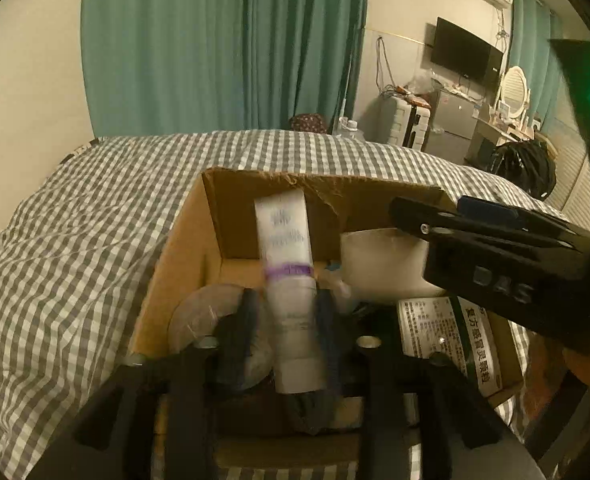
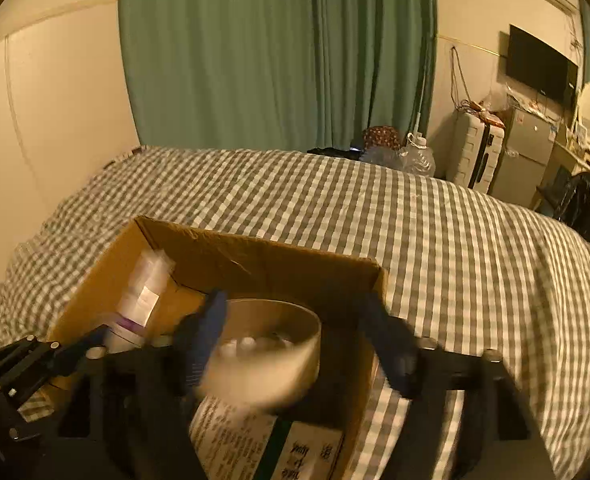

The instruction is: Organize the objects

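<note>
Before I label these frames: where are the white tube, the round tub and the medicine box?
white tube (image 1: 291, 280): left wrist view, on its purple band.
round tub (image 2: 271, 356): right wrist view, on its outer wall.
medicine box (image 1: 447, 328): left wrist view, on its printed face.

Box (image 1: 231, 220) brown matt corrugated cardboard, far rim torn rough; tube (image 1: 289, 264) smooth white plastic; bed cover (image 2: 435, 240) woven checked cloth; curtain (image 2: 275, 52) green cloth.

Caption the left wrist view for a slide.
Left gripper holds a white tube over the cardboard box on the checked bed.
</note>
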`<state>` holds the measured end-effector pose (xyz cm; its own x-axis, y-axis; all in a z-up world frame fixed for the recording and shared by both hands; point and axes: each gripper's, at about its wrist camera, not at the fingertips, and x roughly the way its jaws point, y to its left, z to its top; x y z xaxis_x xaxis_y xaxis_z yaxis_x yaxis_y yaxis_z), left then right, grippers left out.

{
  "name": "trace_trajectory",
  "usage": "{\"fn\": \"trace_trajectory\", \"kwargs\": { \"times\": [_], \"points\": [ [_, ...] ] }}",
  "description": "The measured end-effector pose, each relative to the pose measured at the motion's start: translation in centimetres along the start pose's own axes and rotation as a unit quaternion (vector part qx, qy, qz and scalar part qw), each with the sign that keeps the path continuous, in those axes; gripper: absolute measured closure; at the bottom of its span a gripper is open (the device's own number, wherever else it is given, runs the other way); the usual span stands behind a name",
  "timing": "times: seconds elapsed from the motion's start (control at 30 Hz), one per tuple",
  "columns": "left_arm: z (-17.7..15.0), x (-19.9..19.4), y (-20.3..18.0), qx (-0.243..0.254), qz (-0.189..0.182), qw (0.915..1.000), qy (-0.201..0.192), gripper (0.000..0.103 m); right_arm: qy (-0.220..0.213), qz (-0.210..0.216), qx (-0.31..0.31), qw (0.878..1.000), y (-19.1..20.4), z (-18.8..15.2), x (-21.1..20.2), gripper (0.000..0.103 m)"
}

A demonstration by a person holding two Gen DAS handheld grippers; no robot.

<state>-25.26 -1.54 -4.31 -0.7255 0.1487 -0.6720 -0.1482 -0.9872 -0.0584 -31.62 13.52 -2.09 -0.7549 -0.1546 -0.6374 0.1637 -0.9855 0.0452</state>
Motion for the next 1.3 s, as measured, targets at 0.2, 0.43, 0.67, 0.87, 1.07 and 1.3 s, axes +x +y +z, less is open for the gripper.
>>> {"fn": "trace_trajectory", "kwargs": {
  "times": [0.2,0.43,0.67,0.87,1.07,1.3],
  "points": [
    [-1.2,-1.9,0.5,-0.018,-0.015,0.9996,-0.014,0.03,0.002,0.01,0.014,1.0,-1.0,-1.0,-3.6,0.028],
    [-1.3,-6.6,0.2,-0.024,-0.001,0.999,-0.037,0.015,-0.017,0.007,0.023,1.0,-3.2,-2.2,-10.5,0.023],
    [-0.8,-14.4,-0.8,-0.027,0.017,0.9941,-0.103,0.0,-0.073,-0.013,0.002,0.997,-4.3,-2.8,-19.6,0.012],
    [-0.7,-19.9,-1.7,-0.029,0.032,0.9871,-0.154,0.0,-0.128,-0.036,-0.03,0.991,-3.5,-3.4,-26.1,0.0],
    [-2.0,-22.6,-2.2,-0.036,0.052,0.9819,-0.179,0.0,-0.136,-0.054,-0.038,0.989,-3.2,-4.8,-28.0,0.0],
    [-3.7,-21.3,-2.8,-0.018,0.073,0.9831,-0.167,0.0,-0.138,-0.05,-0.037,0.988,-3.3,-6.6,-26.0,0.0]
  ]
}}
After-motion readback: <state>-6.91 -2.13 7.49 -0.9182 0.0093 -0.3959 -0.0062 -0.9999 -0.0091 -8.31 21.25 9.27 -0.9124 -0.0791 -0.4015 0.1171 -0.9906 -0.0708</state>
